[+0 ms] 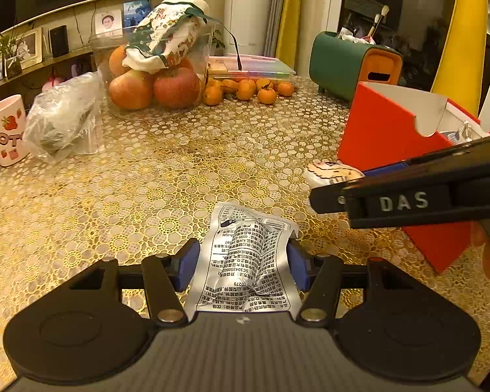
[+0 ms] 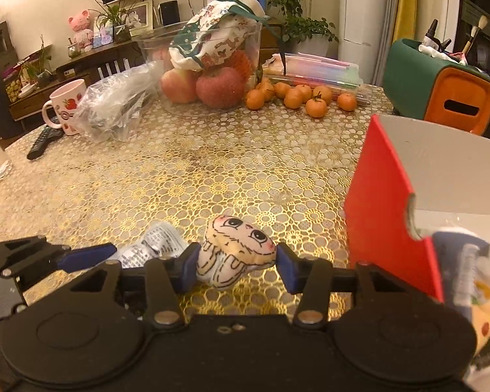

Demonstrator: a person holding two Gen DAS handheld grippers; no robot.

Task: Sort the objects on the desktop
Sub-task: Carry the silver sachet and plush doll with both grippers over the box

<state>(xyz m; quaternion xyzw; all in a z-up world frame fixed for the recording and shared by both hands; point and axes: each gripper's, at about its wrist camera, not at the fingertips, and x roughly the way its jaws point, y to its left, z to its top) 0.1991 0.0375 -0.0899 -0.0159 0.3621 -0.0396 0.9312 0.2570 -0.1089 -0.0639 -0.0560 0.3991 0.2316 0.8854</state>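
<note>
My left gripper (image 1: pixel 241 264) is shut on a silver foil packet (image 1: pixel 245 261) with black print, held low over the table. My right gripper (image 2: pixel 236 266) is shut on a small cream plush toy (image 2: pixel 235 251) with a drawn face. The toy also shows in the left wrist view (image 1: pixel 333 171), and the packet shows in the right wrist view (image 2: pixel 156 245). The right gripper enters the left wrist view from the right. A red box (image 2: pixel 385 212) with a white inside stands open just right of the right gripper and holds some wrapped items (image 2: pixel 467 261).
The gold-patterned table (image 1: pixel 179 163) carries a clear bowl of apples (image 1: pixel 153 85), several tangerines (image 1: pixel 245 89), a plastic bag (image 1: pixel 65 121), a pink mug (image 1: pixel 6 130), a remote (image 2: pixel 44 140), a stack of folders (image 2: pixel 313 68) and a green-orange desk organiser (image 2: pixel 441 88).
</note>
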